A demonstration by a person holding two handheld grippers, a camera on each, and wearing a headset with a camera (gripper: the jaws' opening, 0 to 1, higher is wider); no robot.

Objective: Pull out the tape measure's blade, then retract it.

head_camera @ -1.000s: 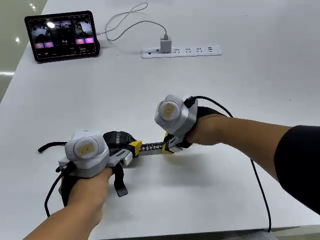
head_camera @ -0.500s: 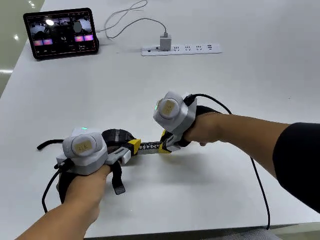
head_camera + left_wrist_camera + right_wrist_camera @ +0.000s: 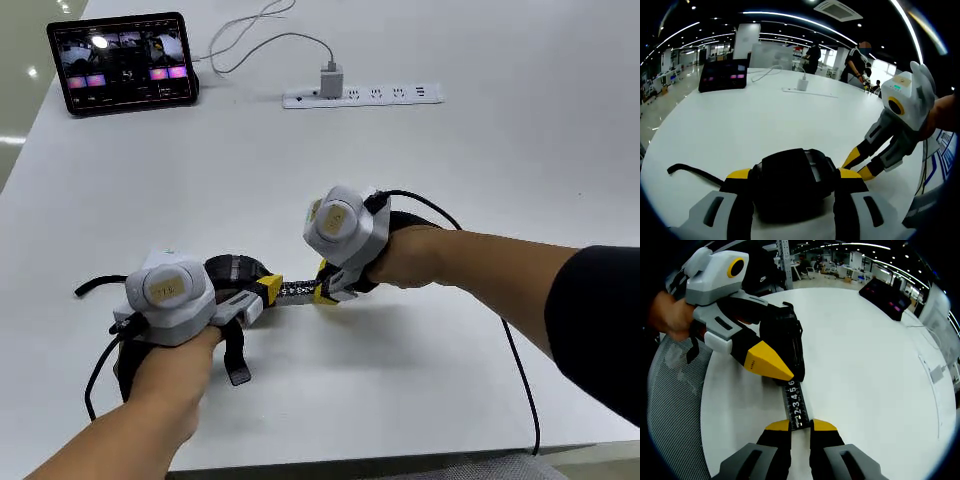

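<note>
- Clamped left gripper (image 3: 792, 175) on the tape measure case (image 3: 782, 340), near the table's (image 3: 420, 380) front edge.
- Pinched right gripper (image 3: 800, 426) onto the blade (image 3: 796, 402) tip, barely out.
- Couldn't call pull or retract; needed straight travel next, case pinned.

A wide white table (image 3: 450, 150) spreads under bright, even light. Near its far edge a tablet (image 3: 122, 62) stands propped with its screen lit. Well to its right lies a white power strip (image 3: 362, 97) with a charger (image 3: 331, 78) plugged in, its cable (image 3: 250, 30) looping away. Glossy pale floor (image 3: 20, 100) shows left of the table. The left gripper view shows a large open hall with long ceiling light strips (image 3: 780, 15), an air vent (image 3: 839, 8) and two people (image 3: 860, 57) standing beyond the table.
</note>
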